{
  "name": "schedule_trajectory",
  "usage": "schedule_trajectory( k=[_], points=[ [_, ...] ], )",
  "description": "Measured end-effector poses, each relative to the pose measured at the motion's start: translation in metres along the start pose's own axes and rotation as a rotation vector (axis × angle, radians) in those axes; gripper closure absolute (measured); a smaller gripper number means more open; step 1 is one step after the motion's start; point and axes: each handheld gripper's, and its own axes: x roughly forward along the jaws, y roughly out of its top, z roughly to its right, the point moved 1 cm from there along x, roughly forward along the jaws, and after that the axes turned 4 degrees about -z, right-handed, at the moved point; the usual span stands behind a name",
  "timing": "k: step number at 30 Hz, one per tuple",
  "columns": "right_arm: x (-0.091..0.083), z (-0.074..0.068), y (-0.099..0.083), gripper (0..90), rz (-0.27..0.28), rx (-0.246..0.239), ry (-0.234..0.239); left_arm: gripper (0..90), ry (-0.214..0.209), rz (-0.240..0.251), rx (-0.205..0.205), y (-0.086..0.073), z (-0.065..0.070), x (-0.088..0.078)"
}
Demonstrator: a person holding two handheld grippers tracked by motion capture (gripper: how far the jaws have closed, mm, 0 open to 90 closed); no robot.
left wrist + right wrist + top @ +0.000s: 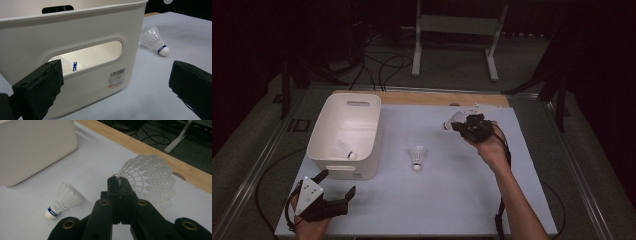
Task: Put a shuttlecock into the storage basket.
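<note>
The left claw (334, 184), matte black and blocky with a grey three-cornered plate on top, rests at the near edge of the desk (452, 205) with its jaws spread wide and nothing between them. Just ahead of it stands a white plastic bin (332, 131), smooth-walled with rounded corners, an oval handle slot cut through the near wall and a small barcode label below the slot. Through that slot, in the left gripper view, a shuttlecock (71, 65) lies inside the bin, its white skirt and blue-banded cork visible.

Farther off to that claw's right, a second shuttlecock (417, 156) lies on the pale, smooth desk surface, apart from the bin, its ribbed white skirt flaring away from a round white cork with a blue band.

The right claw (120, 182), black with brass-coloured rivets at its joints, is pinched tight on the rim of a third shuttlecock (150, 178), held clear above the desk. Its skirt is a stiff, netted white plastic fan of scalloped, feather-shaped panels, spreading to the right of the jaws. Beyond this claw runs the desk's pale wooden edge strip (140, 143).
</note>
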Motion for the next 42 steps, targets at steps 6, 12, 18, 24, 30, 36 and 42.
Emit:
schedule_trajectory(
  k=[6, 12, 18, 24, 30, 36, 42],
  points=[
    [0.000, -0.001, 0.002, 89.4, 0.000, -0.003, 0.003, 0.0, 0.000, 0.001, -0.001, 0.000, 0.000, 0.000],
    [0.000, -0.003, 0.003, 89.4, 0.001, -0.009, 0.005, 0.0, 0.001, 0.001, -0.001, 0.000, 0.000, 0.000],
    [0.000, -0.006, 0.006, 89.4, 0.002, -0.013, 0.011, 0.0, 0.000, 0.001, 0.000, 0.000, 0.000, 0.000],
    [-0.001, -0.008, 0.007, 89.4, 0.006, -0.016, 0.013, 0.0, 0.000, 0.000, 0.000, 0.000, 0.000, 0.000],
    [-0.001, -0.010, 0.010, 89.4, 0.009, -0.020, 0.021, 0.0, 0.001, 0.000, -0.001, 0.000, 0.000, 0.000],
    [-0.001, -0.012, 0.012, 89.4, 0.013, -0.024, 0.022, 0.0, 0.001, 0.001, -0.002, 0.000, 0.000, 0.000],
    [-0.001, -0.015, 0.015, 89.4, 0.013, -0.034, 0.022, 0.0, 0.000, 0.000, -0.001, 0.000, 0.000, 0.000]
  ],
)
